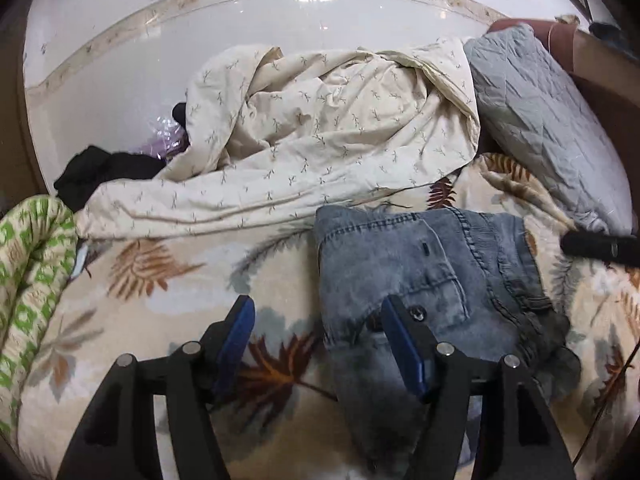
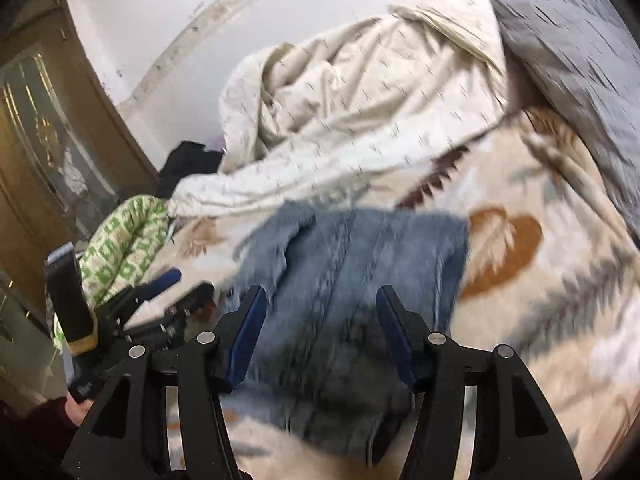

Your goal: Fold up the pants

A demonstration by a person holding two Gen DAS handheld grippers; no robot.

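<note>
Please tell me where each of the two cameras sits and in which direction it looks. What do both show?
Left wrist: sits on the left gripper, looking forward and down at the folded jeans on the leaf-print blanket; its own two open fingers show.
Right wrist: sits on the right gripper, above the jeans; its open fingers, the left gripper and a hand show.
Shared: jeans, blanket, cream duvet, grey pillow.

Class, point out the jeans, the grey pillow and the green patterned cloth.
jeans (image 1: 400, 264): left wrist view, back pocket panel.
grey pillow (image 1: 536, 120): left wrist view, quilted face.
green patterned cloth (image 1: 32, 256): left wrist view, rolled edge.
</note>
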